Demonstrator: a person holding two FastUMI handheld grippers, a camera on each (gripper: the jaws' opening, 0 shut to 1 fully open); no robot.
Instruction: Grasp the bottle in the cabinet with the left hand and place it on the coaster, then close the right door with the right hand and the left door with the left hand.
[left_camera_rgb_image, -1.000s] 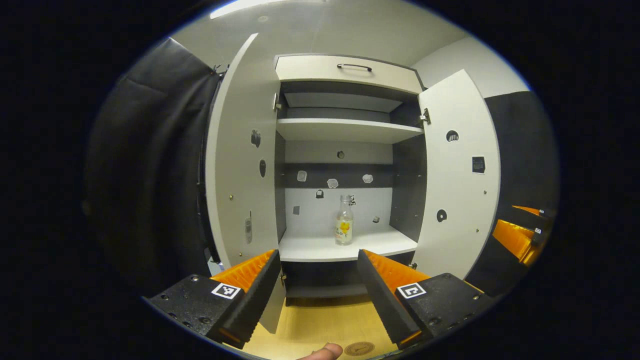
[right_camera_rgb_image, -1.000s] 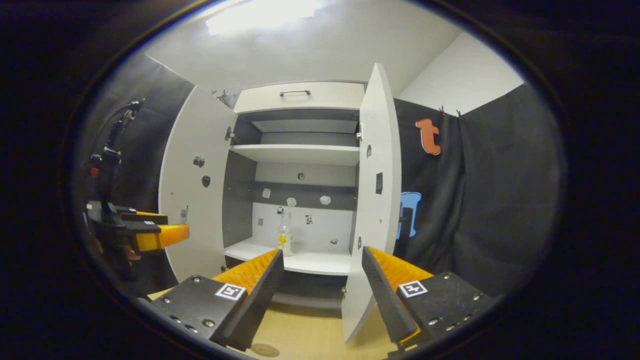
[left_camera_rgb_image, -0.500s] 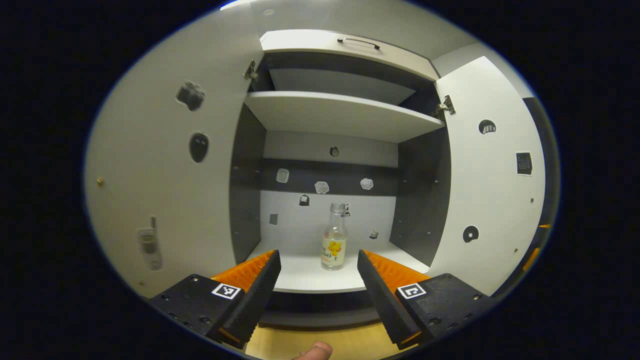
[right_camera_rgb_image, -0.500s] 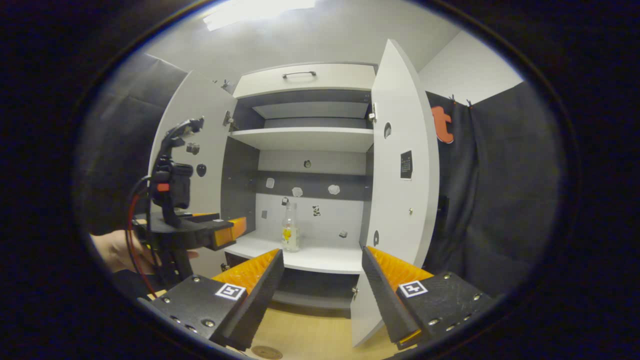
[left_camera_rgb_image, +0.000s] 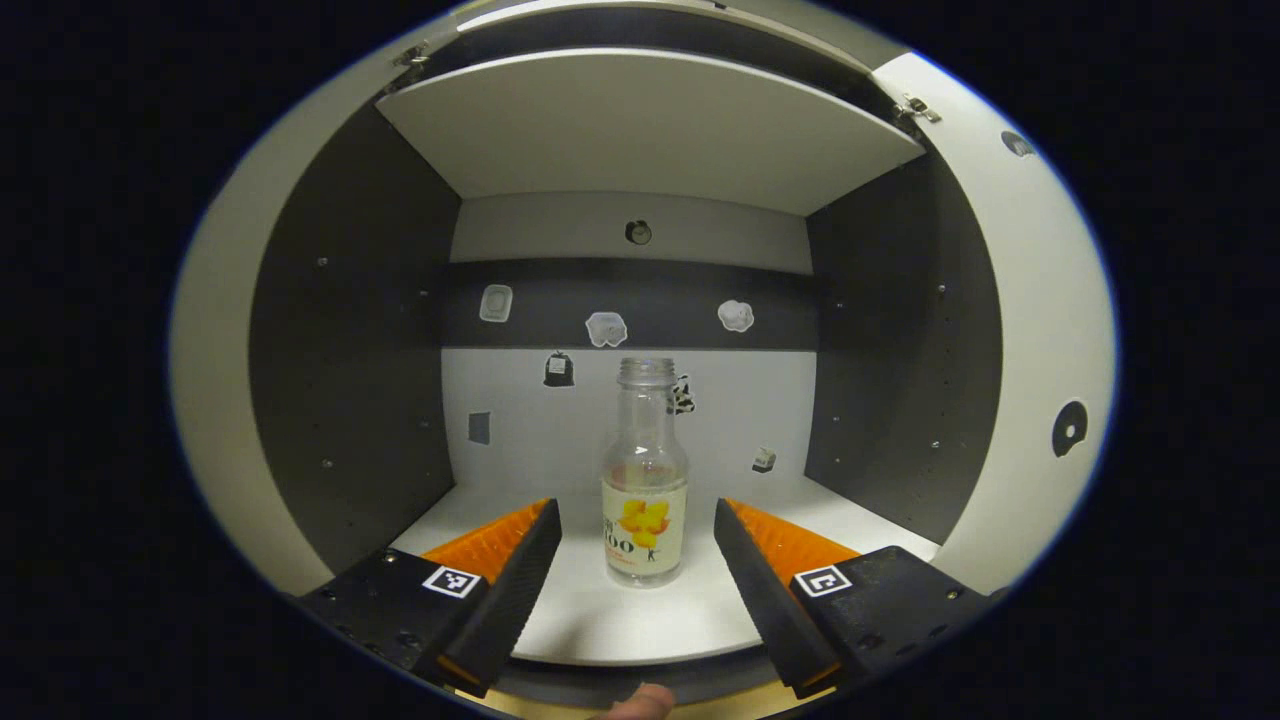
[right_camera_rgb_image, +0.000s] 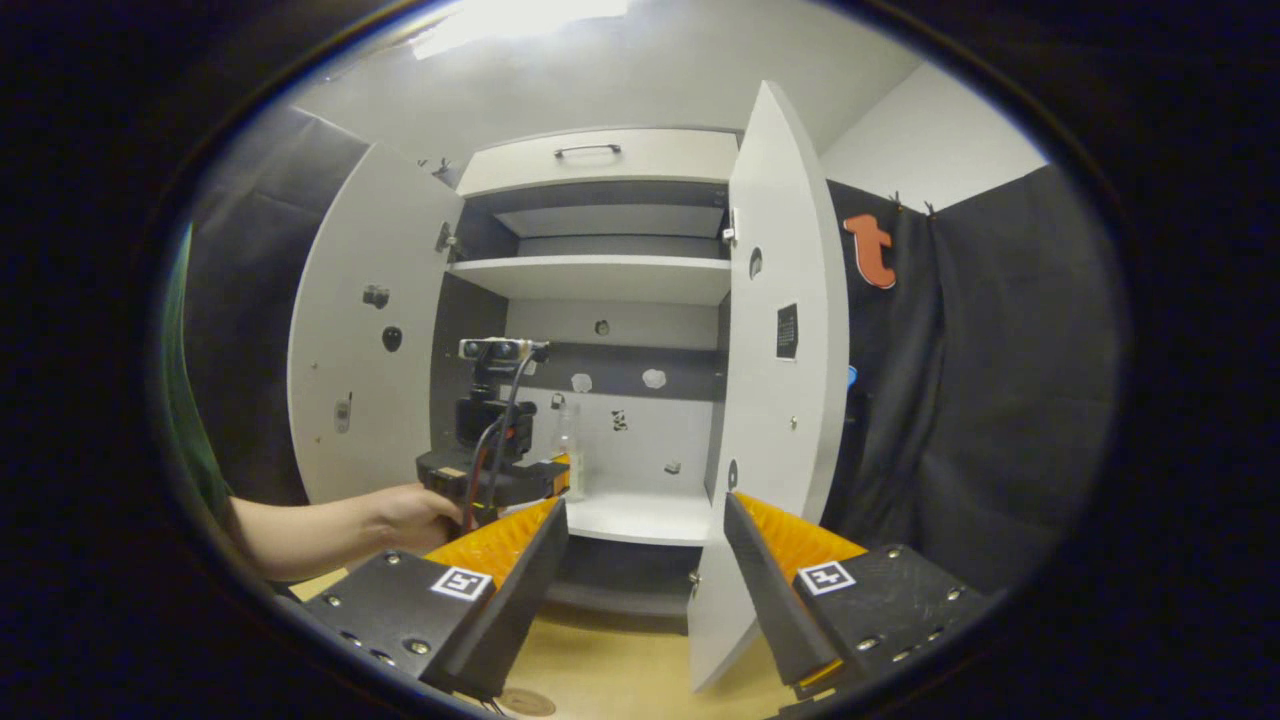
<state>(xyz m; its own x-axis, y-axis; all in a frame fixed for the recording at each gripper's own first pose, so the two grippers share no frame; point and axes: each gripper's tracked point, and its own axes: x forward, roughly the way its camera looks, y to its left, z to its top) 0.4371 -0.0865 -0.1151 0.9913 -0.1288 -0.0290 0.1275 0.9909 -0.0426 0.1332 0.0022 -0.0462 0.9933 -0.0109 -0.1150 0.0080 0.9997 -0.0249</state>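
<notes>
Left hand-held gripper (left_camera_rgb_image: 637, 560) sits wide open at the lip of the lower shelf (left_camera_rgb_image: 640, 625), fingers either side of the bottle (left_camera_rgb_image: 645, 480) but not touching it, clear gaps on both flanks. The bottle stands upright near the shelf's front edge, mid-width, well apart from the dark side walls. Upper shelf (left_camera_rgb_image: 640, 125) hangs well above its uncapped neck. From the right gripper view, the right hand-held gripper (right_camera_rgb_image: 645, 555) is open too, empty, back over the desk (right_camera_rgb_image: 610, 680). Left door (right_camera_rgb_image: 365, 340) and right door (right_camera_rgb_image: 775, 380) both swung out; the right door's edge stands between its fingers. Coaster (right_camera_rgb_image: 525, 702) lies on the desk below.
</notes>
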